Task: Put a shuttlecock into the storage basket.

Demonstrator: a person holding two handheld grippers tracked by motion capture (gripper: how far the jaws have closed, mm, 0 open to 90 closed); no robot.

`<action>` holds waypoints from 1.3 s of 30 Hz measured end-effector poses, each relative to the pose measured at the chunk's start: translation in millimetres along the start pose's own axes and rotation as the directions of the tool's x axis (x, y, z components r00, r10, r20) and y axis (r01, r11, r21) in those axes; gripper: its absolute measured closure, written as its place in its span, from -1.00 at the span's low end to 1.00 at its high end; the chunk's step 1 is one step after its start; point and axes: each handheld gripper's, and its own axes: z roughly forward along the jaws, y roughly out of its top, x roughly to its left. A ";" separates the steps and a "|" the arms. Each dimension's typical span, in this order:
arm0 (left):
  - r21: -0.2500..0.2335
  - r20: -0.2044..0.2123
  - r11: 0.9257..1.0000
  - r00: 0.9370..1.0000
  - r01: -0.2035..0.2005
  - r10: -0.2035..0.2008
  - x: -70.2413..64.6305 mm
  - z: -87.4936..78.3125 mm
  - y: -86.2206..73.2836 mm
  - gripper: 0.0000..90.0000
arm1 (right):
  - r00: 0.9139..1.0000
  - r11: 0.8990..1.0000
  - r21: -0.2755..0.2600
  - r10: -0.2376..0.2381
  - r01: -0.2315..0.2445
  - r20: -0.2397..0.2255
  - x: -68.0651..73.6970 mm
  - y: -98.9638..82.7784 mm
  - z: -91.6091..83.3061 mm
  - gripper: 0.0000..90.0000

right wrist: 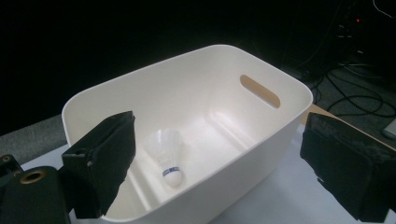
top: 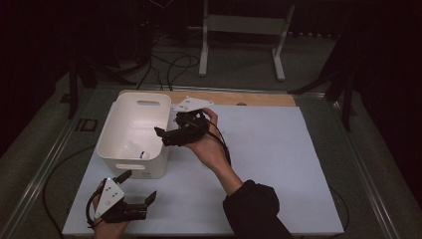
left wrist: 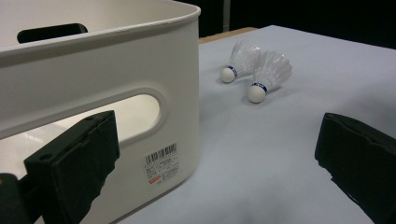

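Inside smooth white tub (right wrist: 261,135), feathered shuttlecock (right wrist: 167,158); right hand-held gripper (right wrist: 219,163) spread, empty

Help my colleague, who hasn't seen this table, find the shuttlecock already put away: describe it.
Find the white bin on the left of the pale mat. A shuttlecock lies on its floor, cork end toward the near wall. The other two shuttlecocks lie outside on the mat.

I see one white feathered shuttlecock (right wrist: 166,156) lying on the floor of the white plastic bin (right wrist: 261,140), cork end with its blue band pointing toward the near wall. The bin stands upright on the counter (top: 259,164), a slot handle in each end. Two more shuttlecocks (left wrist: 259,74) lie on their sides just beside each other on the counter, beyond the bin.
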 end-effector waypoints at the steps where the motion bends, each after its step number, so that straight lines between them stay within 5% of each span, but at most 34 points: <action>1: 0.000 0.000 1.000 1.000 0.000 0.000 0.0 0.0 0.0 -0.99 | 1.000 1.000 0.000 -0.009 0.009 0.005 -0.9 -0.7 -0.5 -0.77; 39: 0.002 -0.001 1.000 1.000 -0.002 0.002 0.0 0.7 0.1 -0.99 | 0.999 0.999 0.038 0.006 -0.008 0.053 -18.2 -20.1 -17.4 -0.81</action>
